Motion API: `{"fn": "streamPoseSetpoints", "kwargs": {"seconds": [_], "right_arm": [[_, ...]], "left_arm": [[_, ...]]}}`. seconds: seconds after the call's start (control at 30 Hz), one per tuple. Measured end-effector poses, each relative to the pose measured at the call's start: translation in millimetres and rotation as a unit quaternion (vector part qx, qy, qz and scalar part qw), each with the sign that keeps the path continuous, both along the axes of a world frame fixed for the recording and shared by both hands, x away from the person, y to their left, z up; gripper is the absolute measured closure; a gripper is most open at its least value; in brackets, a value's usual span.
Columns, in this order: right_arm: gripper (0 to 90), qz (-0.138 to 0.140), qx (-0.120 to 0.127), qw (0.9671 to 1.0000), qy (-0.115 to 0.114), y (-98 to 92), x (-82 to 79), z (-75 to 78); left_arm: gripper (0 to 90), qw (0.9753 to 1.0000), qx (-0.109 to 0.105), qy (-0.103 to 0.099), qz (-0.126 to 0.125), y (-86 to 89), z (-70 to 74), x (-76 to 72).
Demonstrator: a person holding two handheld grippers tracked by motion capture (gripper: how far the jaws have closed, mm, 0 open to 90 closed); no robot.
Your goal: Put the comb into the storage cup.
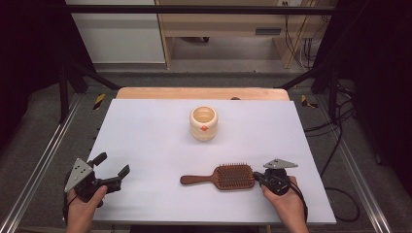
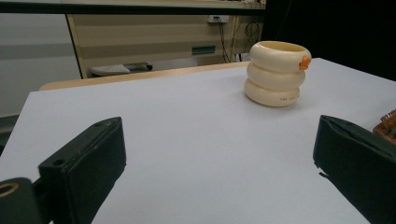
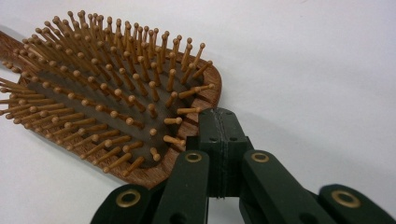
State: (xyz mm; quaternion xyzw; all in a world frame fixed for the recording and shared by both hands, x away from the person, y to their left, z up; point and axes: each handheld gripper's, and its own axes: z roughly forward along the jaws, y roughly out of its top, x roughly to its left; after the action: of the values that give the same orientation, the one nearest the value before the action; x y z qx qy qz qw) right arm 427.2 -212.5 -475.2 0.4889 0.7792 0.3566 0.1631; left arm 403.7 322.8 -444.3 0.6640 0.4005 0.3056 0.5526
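While our left gripper (image 1: 112, 171) waits open, our right gripper (image 1: 256, 178) pinches the hairbrush (image 1: 228, 176) head's rim near the table's (image 1: 145, 131) front edge, ready to lift.

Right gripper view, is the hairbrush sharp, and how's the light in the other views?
Right gripper view: hairbrush bristles crisp, jaw bases at the bottom edge blurred. Left gripper view: cream cup sharp, near jaws soft. High view: table evenly lit, surroundings dark, shadows faint.
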Motion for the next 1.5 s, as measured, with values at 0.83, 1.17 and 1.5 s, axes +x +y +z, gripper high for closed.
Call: {"fn": "streamPoseSetpoints", "kwargs": {"seconds": [0.83,1.17,1.5], "right_arm": [[90.0,0.028,-0.016,0.9995,-0.002,30.0,3.8,2.5],[90.0,0.036,-0.015,0.9992,-0.003,36.7,6.0,2.1],[90.0,0.046,-0.022,0.9987,-0.006,42.5,8.2,2.6]], "left_arm": [[2.6,1.0,0.0,-0.005,-0.001,1.0,2.2,-1.3],[2.6,1.0,0.0,-0.005,-0.001,0.2,2.0,-1.3],[2.6,1.0,0.003,0.0,0.0,0.5,-0.1,0.4]]}}
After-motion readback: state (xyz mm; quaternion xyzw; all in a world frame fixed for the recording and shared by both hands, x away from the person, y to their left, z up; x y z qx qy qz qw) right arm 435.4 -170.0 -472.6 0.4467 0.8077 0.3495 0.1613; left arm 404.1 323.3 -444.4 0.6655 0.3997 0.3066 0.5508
